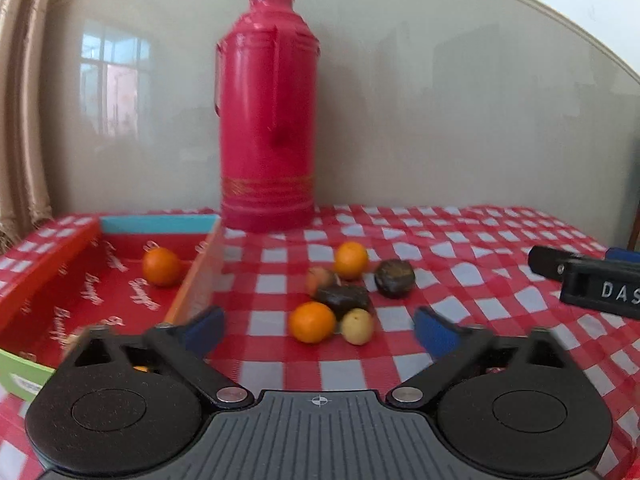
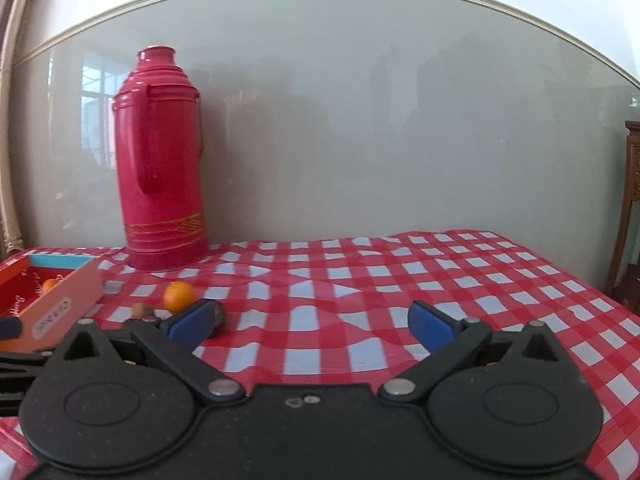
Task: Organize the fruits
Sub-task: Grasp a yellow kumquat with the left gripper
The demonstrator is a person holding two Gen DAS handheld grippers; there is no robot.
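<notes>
Above the checked tabletop: left gripper spread wide, empty; fruit cluster just ahead betw. its fingers. Right gripper likewise wide, empty. One orange in box.

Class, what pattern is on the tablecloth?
Red-and-white checks on the tablecloth; the right wrist view shows it best.

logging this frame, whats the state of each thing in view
left claw: open, empty
right claw: open, empty
tall pink plastic thermos: upright, capped
red cardboard box: open, one orange inside
round orange in box: resting loose
nearest orange on checked cloth: touching pale yellow fruit
</notes>
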